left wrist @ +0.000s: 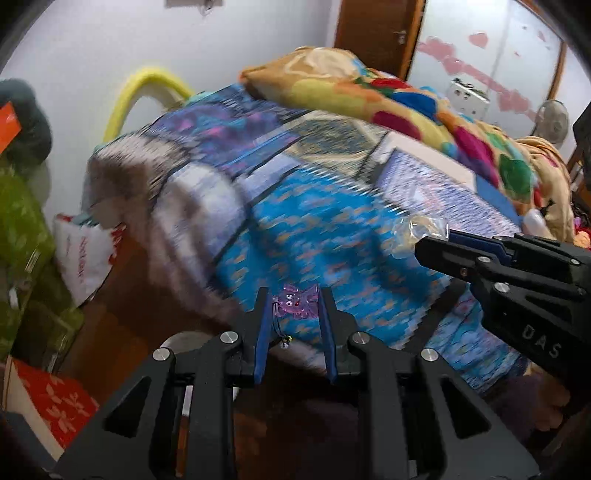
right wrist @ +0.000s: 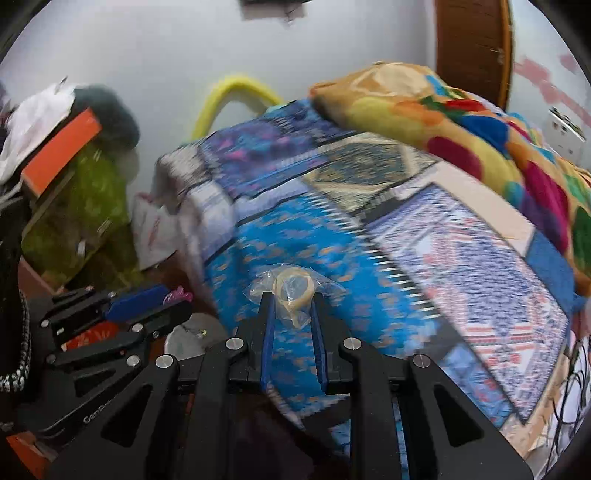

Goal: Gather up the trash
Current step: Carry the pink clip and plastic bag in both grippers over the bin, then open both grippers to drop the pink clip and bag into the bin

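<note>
My left gripper [left wrist: 294, 300] is shut on a small purple see-through charm [left wrist: 297, 302] with a thin cord hanging from it. In the right wrist view the left gripper [right wrist: 173, 301] shows at lower left with the purple charm [right wrist: 177, 294] at its tip. My right gripper [right wrist: 293, 301] is shut on a crumpled clear plastic wrapper with a yellowish ring inside [right wrist: 293, 290]. From the left wrist view the right gripper [left wrist: 439, 245] comes in from the right, holding that clear wrapper [left wrist: 419, 230]. Both are held over the near corner of a bed.
The bed [left wrist: 314, 229] carries a blue patterned sheet and a bright multicoloured blanket [left wrist: 424, 107] at the back. Left of it are a green bag [left wrist: 26, 236], a white plastic bag [left wrist: 86, 254] and a yellow hoop [left wrist: 144, 92] by the white wall. A wooden door [left wrist: 373, 26] stands behind.
</note>
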A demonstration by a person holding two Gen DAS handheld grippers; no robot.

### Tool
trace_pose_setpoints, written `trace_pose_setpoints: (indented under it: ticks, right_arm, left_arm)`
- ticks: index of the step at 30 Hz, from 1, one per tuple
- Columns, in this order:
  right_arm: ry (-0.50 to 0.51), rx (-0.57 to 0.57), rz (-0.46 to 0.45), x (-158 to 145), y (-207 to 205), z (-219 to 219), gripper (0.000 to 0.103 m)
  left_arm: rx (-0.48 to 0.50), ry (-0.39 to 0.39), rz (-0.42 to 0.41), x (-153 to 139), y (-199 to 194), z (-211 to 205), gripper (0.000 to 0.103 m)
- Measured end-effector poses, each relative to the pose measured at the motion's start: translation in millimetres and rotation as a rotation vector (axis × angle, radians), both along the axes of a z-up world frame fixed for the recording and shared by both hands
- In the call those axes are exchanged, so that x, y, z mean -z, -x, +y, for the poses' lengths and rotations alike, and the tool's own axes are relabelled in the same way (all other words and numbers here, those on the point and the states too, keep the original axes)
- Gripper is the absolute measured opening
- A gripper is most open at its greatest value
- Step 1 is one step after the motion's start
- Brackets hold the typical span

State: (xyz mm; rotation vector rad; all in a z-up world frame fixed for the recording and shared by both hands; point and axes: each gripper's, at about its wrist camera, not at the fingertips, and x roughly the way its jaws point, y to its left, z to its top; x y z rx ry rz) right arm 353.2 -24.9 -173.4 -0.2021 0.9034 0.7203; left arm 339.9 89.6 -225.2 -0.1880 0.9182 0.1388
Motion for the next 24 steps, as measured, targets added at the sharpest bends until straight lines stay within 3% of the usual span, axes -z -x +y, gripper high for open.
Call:
trace_pose_setpoints:
  ticks: [15,24]
  right_arm:
    - [0.134,-0.251,0.086,65,49,126,0.017]
    - [0.202,-0.33,0.195,110,59,188,0.017]
  left_arm:
    - [-0.253,0.074,0.171,96,83,119,0.024]
    - [-0.351,0.115,0.246,143,105,162,0.024]
